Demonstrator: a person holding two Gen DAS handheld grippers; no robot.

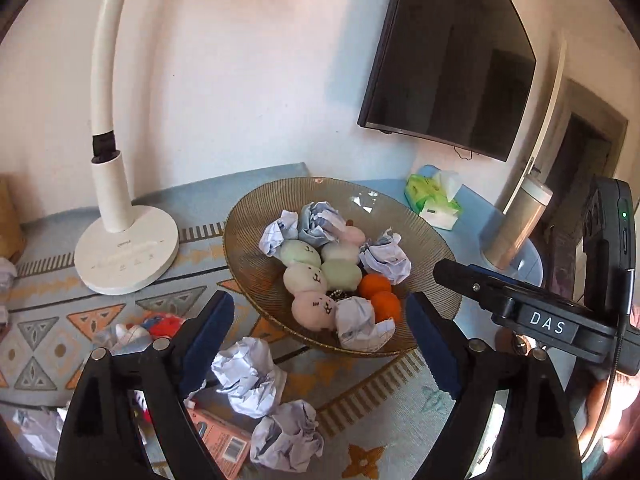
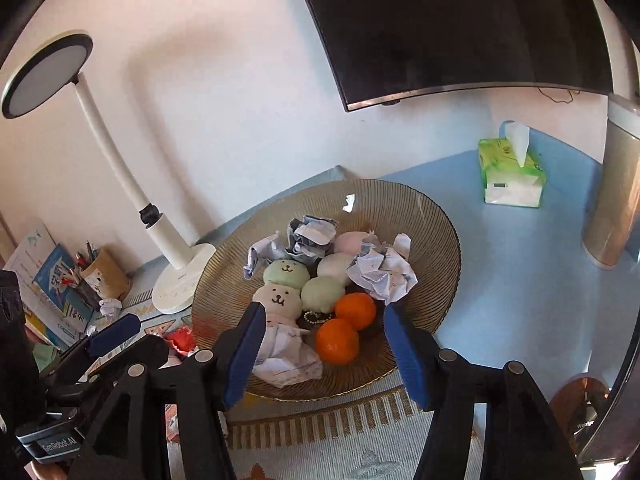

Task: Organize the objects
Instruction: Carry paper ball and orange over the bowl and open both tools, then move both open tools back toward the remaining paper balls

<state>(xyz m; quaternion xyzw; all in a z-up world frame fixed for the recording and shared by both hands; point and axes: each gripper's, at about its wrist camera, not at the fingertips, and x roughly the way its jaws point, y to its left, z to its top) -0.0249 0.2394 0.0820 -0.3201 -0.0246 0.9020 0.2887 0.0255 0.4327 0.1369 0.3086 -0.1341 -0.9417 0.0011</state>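
A ribbed amber glass bowl holds pastel plush balls, two oranges and several crumpled paper balls. My left gripper is open and empty in front of the bowl, above two crumpled paper balls on the mat. My right gripper is open and empty over the bowl's near rim, with the oranges and a paper wad between its fingers. The right gripper's body shows in the left wrist view.
A white desk lamp stands left of the bowl. A green tissue pack and a tall cylinder stand at the right. Red items, a pink box and more paper lie at the left. A pen cup and books are far left.
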